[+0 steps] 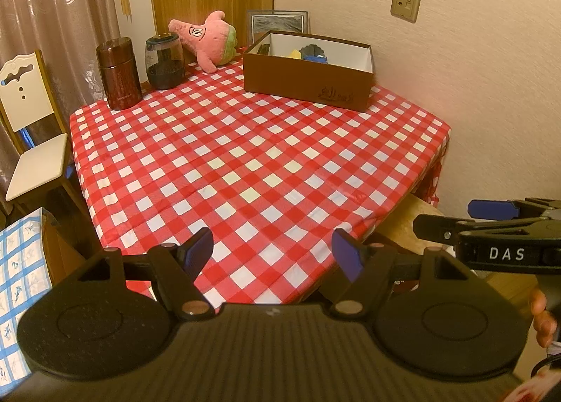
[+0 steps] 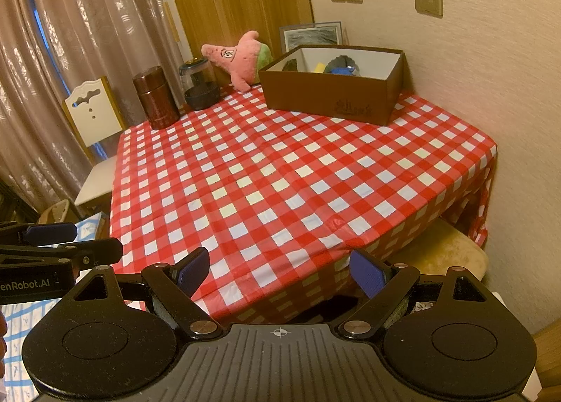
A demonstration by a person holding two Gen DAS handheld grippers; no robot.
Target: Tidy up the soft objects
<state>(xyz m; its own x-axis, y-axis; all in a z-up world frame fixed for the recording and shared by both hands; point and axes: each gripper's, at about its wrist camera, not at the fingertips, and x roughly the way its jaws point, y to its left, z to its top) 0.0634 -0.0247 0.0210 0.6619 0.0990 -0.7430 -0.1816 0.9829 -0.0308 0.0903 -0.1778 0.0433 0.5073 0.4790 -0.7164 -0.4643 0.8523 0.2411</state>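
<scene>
A pink star-shaped plush toy (image 1: 207, 39) (image 2: 240, 56) leans at the far edge of the red-checked table (image 1: 245, 163) (image 2: 298, 184). To its right stands an open brown box (image 1: 308, 81) (image 2: 333, 96) holding several soft items, blue, yellow and grey. My left gripper (image 1: 273, 249) hovers over the table's near edge, open, with nothing between its blue pads. My right gripper (image 2: 280, 270) is open too and holds nothing, level with the near edge. Each gripper shows at the side of the other's view.
A brown canister (image 1: 119, 74) (image 2: 156, 102) and a dark glass jar (image 1: 164, 63) (image 2: 200, 86) stand at the far left. A framed picture (image 1: 277, 25) leans on the wall. A white chair (image 1: 31, 128) is left, a cushioned stool (image 2: 441, 254) right.
</scene>
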